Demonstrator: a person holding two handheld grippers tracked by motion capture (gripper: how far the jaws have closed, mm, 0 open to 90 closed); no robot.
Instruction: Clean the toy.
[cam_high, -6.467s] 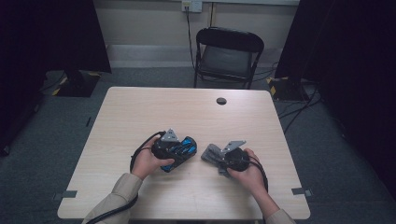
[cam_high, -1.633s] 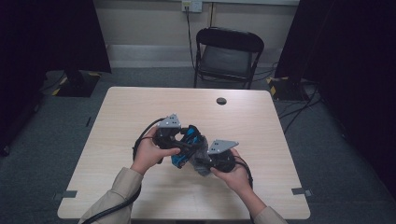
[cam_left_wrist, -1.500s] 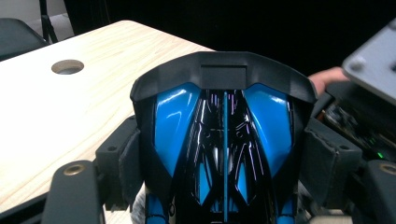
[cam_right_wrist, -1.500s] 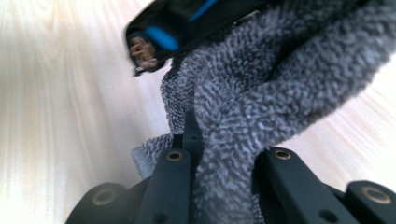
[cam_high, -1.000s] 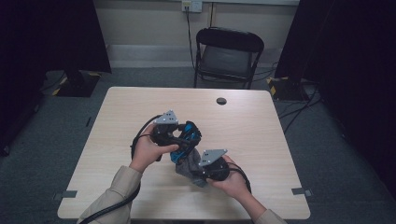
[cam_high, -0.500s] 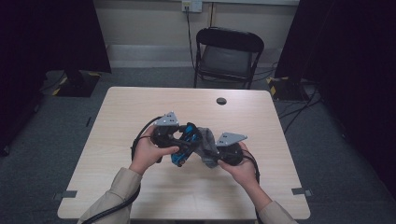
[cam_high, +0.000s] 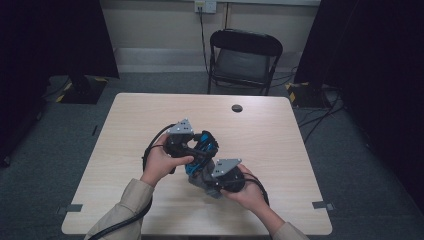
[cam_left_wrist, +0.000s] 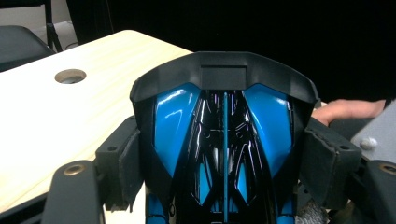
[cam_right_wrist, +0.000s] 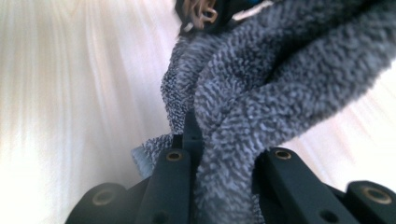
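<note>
Over the middle of the light wooden table (cam_high: 125, 150), the person's two hands meet close together. The left gripper (cam_left_wrist: 219, 154) has its padded jaws clamped on both sides of a glossy blue and black toy car (cam_left_wrist: 224, 140), held just above the tabletop. Just beside it, toward the near edge, the right gripper (cam_right_wrist: 219, 163) has its jaws pinched tight on a bunched grey terry cloth (cam_right_wrist: 280, 84), which lies against the car's underside.
</note>
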